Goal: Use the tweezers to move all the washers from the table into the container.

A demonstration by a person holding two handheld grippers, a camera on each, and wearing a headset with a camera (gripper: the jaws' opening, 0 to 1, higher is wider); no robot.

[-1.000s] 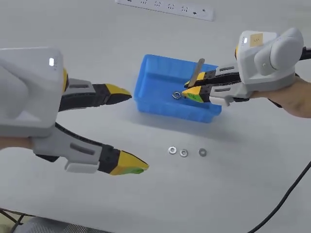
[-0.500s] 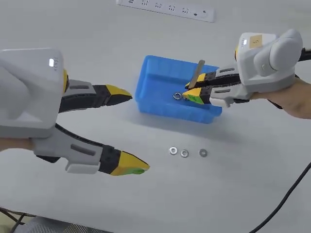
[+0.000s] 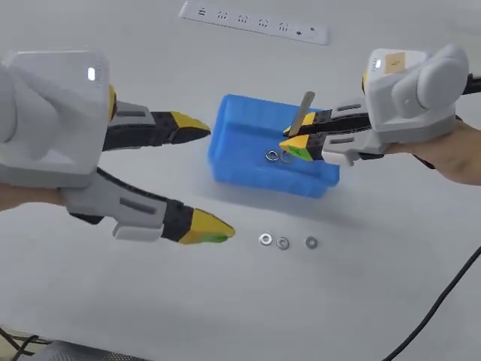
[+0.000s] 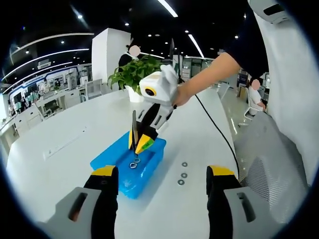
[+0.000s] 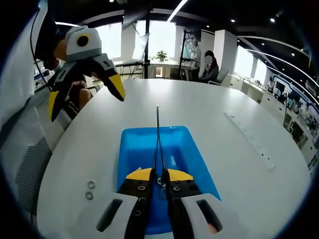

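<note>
- Office hall with ceiling lights and a potted plant (image 4: 132,74) behind a wide white table (image 3: 361,248).
- Power strip (image 3: 255,21): white, lying along the table's far edge.
- Cable (image 3: 443,301): black, running across the table's near right corner.
- Container (image 3: 248,174): blue, rectangular, open-topped, standing near the middle of the table.
- Right gripper (image 3: 294,143): held over the container's right part, its jaws pinched narrow on the tweezers (image 3: 304,111). It shows in its own view (image 5: 158,175) and in the left gripper view (image 4: 142,142).
- Tweezers, further: a slim metal pair, handle end rising above the jaws and tips pointing down into the container (image 5: 132,149).
- Washers, in the container: two small rings (image 3: 272,156) just under the tweezers' tips. Whether the tips touch them cannot be told.
- Washers, on the table: three (image 3: 282,243) in a short row, between the container and the table's near edge, apart from both grippers.
- Left gripper (image 3: 214,180): left of the container, above the table, jaws spread wide and holding nothing. It shows in its own view (image 4: 162,172).
</note>
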